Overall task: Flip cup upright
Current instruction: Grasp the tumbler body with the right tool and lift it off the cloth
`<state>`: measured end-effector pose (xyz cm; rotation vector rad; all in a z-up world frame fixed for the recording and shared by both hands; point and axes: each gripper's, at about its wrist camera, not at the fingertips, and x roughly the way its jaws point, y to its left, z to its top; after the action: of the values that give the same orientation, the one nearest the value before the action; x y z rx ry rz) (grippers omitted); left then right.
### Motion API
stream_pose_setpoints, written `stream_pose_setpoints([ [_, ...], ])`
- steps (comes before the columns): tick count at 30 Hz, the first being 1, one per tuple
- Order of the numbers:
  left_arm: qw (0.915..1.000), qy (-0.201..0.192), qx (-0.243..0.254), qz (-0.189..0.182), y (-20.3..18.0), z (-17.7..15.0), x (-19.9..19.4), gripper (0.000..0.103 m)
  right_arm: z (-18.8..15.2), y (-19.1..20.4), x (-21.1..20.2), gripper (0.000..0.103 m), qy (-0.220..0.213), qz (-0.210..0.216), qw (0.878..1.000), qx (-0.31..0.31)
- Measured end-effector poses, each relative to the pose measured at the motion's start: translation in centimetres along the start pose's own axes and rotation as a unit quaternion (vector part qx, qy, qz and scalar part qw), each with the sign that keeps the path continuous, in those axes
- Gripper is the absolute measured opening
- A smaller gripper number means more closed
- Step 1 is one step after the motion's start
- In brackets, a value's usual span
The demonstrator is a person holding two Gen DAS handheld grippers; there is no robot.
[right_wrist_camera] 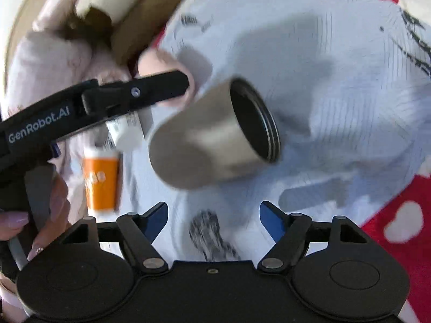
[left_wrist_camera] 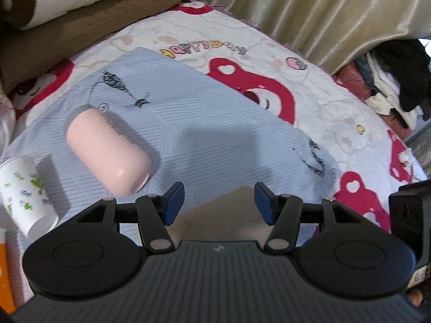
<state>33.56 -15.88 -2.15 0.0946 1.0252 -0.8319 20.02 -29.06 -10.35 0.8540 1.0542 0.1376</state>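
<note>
Spreading its blue-padded fingers wide with nothing between them, the right gripper [right_wrist_camera: 212, 216] hung over a pale blue cloth [right_wrist_camera: 336, 86] printed with dark sketchy figures. Just ahead of its fingertips lay the steel cup [right_wrist_camera: 204, 137], tipped on its side on that cloth, its dark threaded mouth facing up and to the right, its closed base toward the camera (motion blur softened its edges). Left of the cup, the left gripper [right_wrist_camera: 150, 87] reached in from the side, gripped by a hand [right_wrist_camera: 51, 202] with painted nails; in the right wrist view an orange carton [right_wrist_camera: 101, 181] and a white container lay beyond it near the cloth's edge. From its own camera, the left gripper [left_wrist_camera: 219, 202] likewise stood with its jaws parted and empty, a gap of cloth showing between the blue pads. Up and to the left of those pads a pink capsule-shaped bottle [left_wrist_camera: 107, 148] lay on its side on the cloth, and farther left a white cup with green prints [left_wrist_camera: 27, 193] lay tipped over as well. Under the cloth spread a bedspread [left_wrist_camera: 269, 86] with red cartoon bears, pillows [left_wrist_camera: 80, 2] at the far left and a cream curtain [left_wrist_camera: 323, 8] behind.
</note>
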Motion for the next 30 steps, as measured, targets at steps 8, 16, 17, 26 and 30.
stream_pose_setpoints([
  [8, 0.999, 0.035, 0.009, -0.027, 0.9, -0.2, 1.8, 0.056, -0.2, -1.4, 0.1, 0.081, -0.065, 0.067, 0.993, 0.077],
  [16, 0.998, 0.04, -0.01, -0.048, 2.1, -0.2, 2.2, 0.056, 0.5, -2.3, 1.8, 0.087, -0.081, 0.067, 0.988, 0.111],
  [17, 0.9978, 0.042, -0.015, -0.049, 2.3, -0.1, 2.3, 0.056, 0.5, -2.3, 2.0, 0.087, -0.085, 0.067, 0.988, 0.114],
  [26, 0.9959, 0.054, -0.041, -0.059, 3.2, 0.9, 3.3, 0.059, 1.5, -2.0, 2.9, 0.093, -0.106, 0.06, 0.984, 0.127],
  [30, 0.994, 0.061, -0.063, -0.067, 4.0, 1.2, 3.5, 0.059, 2.2, -1.5, 3.2, 0.094, -0.111, 0.051, 0.986, 0.115],
])
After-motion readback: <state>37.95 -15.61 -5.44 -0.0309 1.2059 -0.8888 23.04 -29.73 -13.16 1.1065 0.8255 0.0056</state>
